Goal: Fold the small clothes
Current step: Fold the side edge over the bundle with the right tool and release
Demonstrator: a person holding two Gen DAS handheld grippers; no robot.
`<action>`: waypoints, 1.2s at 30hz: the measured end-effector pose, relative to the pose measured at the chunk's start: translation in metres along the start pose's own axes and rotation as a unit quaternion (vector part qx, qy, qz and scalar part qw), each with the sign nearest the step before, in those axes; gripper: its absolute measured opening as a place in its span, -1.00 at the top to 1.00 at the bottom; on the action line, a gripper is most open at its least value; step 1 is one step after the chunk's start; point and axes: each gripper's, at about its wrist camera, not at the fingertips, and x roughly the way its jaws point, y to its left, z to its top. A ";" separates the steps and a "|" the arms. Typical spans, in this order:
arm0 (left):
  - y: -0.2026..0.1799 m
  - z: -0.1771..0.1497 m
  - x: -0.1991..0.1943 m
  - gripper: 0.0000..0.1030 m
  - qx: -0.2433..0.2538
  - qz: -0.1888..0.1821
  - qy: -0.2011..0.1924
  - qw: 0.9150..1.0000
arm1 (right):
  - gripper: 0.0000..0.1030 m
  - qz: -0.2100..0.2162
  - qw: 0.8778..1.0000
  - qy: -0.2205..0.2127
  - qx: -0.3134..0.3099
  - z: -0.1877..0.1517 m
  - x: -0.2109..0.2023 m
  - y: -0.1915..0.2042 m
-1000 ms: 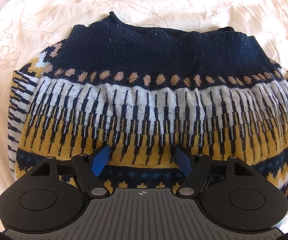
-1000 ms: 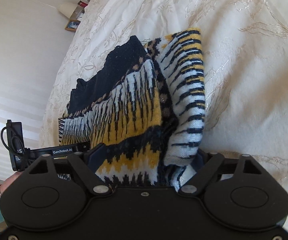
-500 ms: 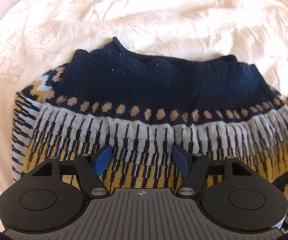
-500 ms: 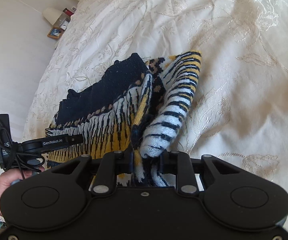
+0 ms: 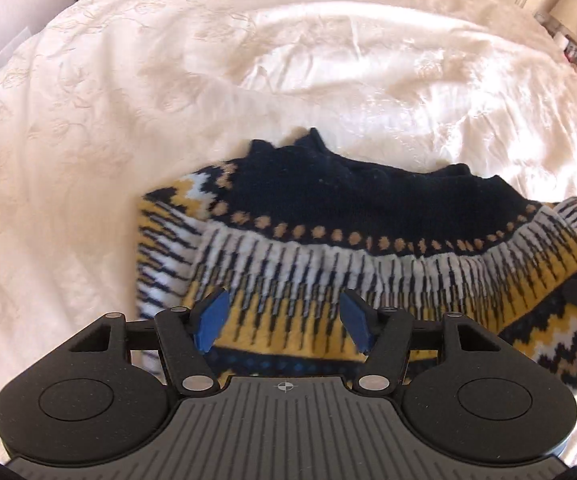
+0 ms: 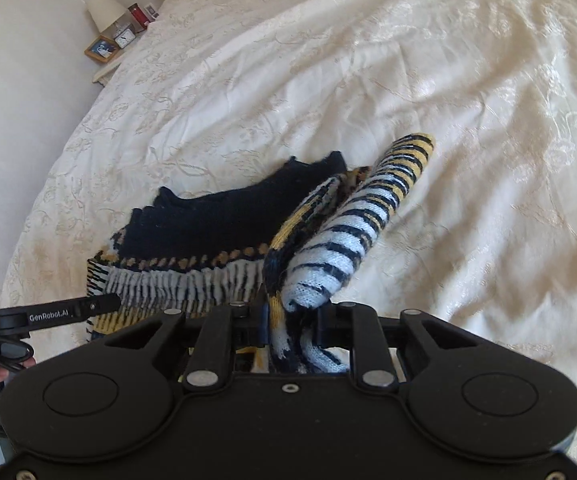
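While the left gripper [image 5: 284, 320] hovers with jaws spread wide over it, the patterned knit sweater [image 5: 368, 248] lies on the cream bedspread [image 5: 128, 120]. In the right wrist view, the right gripper [image 6: 292, 320] has its jaws clamped on a striped sleeve [image 6: 352, 236] rising toward 1 o'clock.

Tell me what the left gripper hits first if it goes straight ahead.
Probably the sweater: the open left gripper points over its yellow and white bands, with the bedspread beyond. Height above the knit is unclear.

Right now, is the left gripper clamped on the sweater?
No: the left gripper stands open, its blue pads apart above the sweater, pinching no fabric.
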 end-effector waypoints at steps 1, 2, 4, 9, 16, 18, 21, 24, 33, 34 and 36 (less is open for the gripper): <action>0.005 -0.008 -0.009 -0.16 -0.004 0.000 -0.002 1.000 | 0.44 0.000 1.000 -0.003 -0.014 0.002 -0.002 0.013; 0.012 -0.015 -0.018 -0.16 -0.010 -0.001 -0.004 1.000 | 0.44 0.000 1.000 -0.005 -0.030 0.003 -0.003 0.027; 0.029 -0.028 -0.029 -0.16 -0.022 0.001 -0.007 1.000 | 0.45 0.006 0.998 -0.011 -0.064 0.005 -0.005 0.058; 0.064 -0.057 -0.039 -0.16 -0.041 0.011 -0.006 0.999 | 0.45 0.038 0.992 -0.012 -0.123 -0.001 0.015 0.137; 0.108 -0.084 -0.043 -0.16 -0.071 0.021 0.010 0.997 | 0.46 0.060 0.982 0.033 -0.175 -0.040 0.084 0.212; 0.116 -0.088 -0.043 -0.16 -0.076 0.023 0.012 0.997 | 0.46 0.048 0.979 0.042 -0.195 -0.053 0.101 0.226; 0.125 -0.093 -0.044 -0.16 -0.081 0.025 0.014 0.996 | 0.46 0.030 0.974 0.050 -0.218 -0.064 0.118 0.238; 0.130 -0.096 -0.045 -0.16 -0.088 0.023 0.015 0.996 | 0.45 0.014 0.967 0.054 -0.248 -0.072 0.124 0.248; 0.130 -0.098 -0.046 -0.16 -0.098 0.018 0.017 0.995 | 0.18 0.079 0.948 0.057 -0.302 -0.081 0.110 0.249; 0.129 -0.097 -0.046 -0.16 -0.097 0.017 0.016 0.995 | 0.19 0.086 0.950 0.055 -0.295 -0.080 0.107 0.245; 0.128 -0.096 -0.051 -0.16 -0.094 0.014 0.012 0.995 | 0.19 0.093 0.955 0.043 -0.278 -0.078 0.096 0.234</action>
